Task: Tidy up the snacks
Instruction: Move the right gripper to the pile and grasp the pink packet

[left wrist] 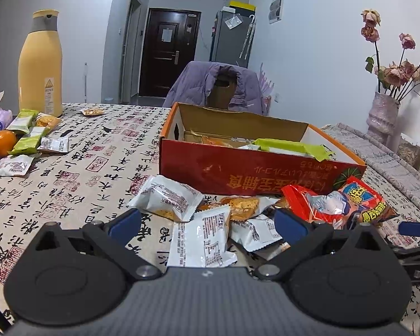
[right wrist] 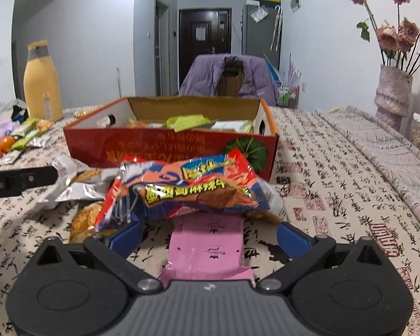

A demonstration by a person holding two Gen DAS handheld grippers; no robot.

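A red cardboard box (left wrist: 238, 173) stands open on the table with green and orange snack packs inside; it also shows in the right wrist view (right wrist: 159, 145). My left gripper (left wrist: 207, 224) is open, just behind a heap of white cracker packets (left wrist: 201, 238) in front of the box. My right gripper (right wrist: 210, 233) is open, its fingers at either side of a red and blue snack bag (right wrist: 187, 187) that lies over a pink packet (right wrist: 207, 246). The same bag shows in the left wrist view (left wrist: 338, 204).
A yellow thermos (left wrist: 40, 64) stands at the far left, with green packs (left wrist: 25, 131), white packets and oranges (left wrist: 2, 140) beside it. A chair with a purple jacket (left wrist: 218, 84) is behind the box. A vase of dried roses (left wrist: 383, 112) stands at the right.
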